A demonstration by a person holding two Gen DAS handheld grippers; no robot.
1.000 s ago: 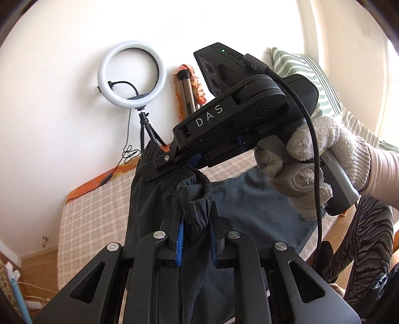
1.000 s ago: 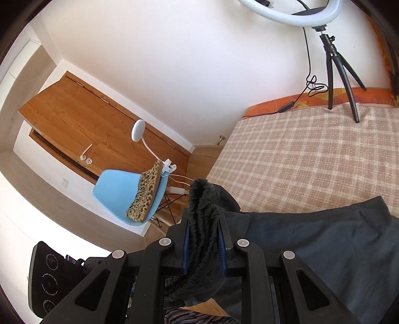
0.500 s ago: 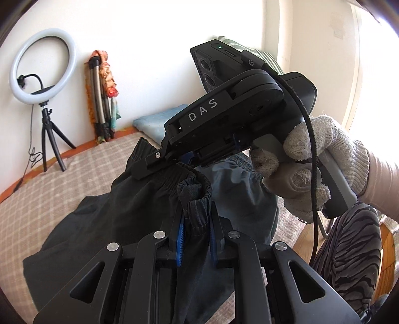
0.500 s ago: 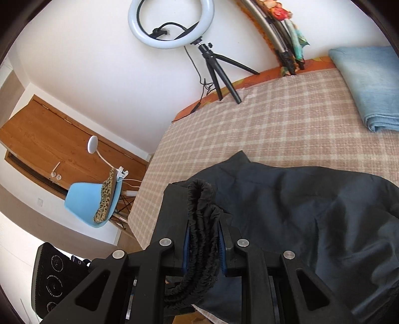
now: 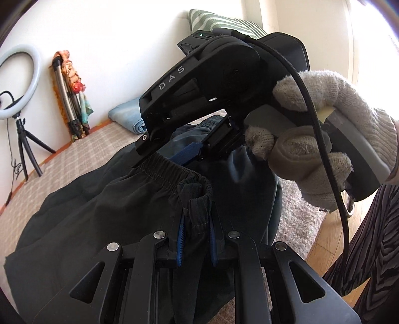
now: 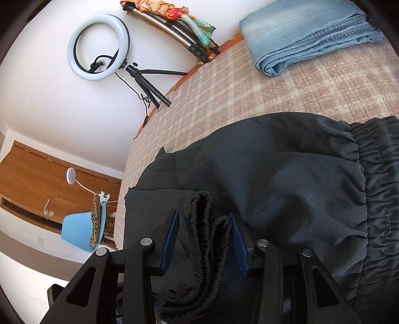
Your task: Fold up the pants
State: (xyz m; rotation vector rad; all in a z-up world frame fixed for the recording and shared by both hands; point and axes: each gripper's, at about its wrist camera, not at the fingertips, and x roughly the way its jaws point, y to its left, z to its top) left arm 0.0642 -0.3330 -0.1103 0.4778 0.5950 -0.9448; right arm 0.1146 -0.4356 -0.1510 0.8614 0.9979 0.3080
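1. Left gripper (image 5: 195, 230): jaws closed on a bunched elastic hem of the dark pants (image 5: 104, 209); blue pads press the fabric from both sides
2. Right gripper (image 6: 204, 239): jaws parted wide in the right wrist view; a gathered elastic band of the pants lies loose between the blue pads (image 6: 170, 236), touching the right-hand pad, clear of the left one
3. Pants position: the garment lies spread on the checked bed cover (image 6: 274, 82); the ruched waistband (image 6: 379, 199) lies at the right edge of the right wrist view
4. Left wrist view only: the right gripper seen from outside, body marked "DAS", held by a gloved right hand (image 5: 324, 154) above the pants; a black cable (image 5: 321, 139) runs over the glove; a striped pillow (image 5: 224, 22) stands against the wall
5. Right wrist view only: folded blue jeans (image 6: 306, 40) shown in full, well apart from the pants; a blue chair (image 6: 79, 229) and a wooden door (image 6: 37, 174) beyond the bed
6. Both views: ring light (image 6: 98, 47) on a tripod, and a bundle of stand legs (image 5: 72, 99) wrapped in coloured cloth, leaning on the wall
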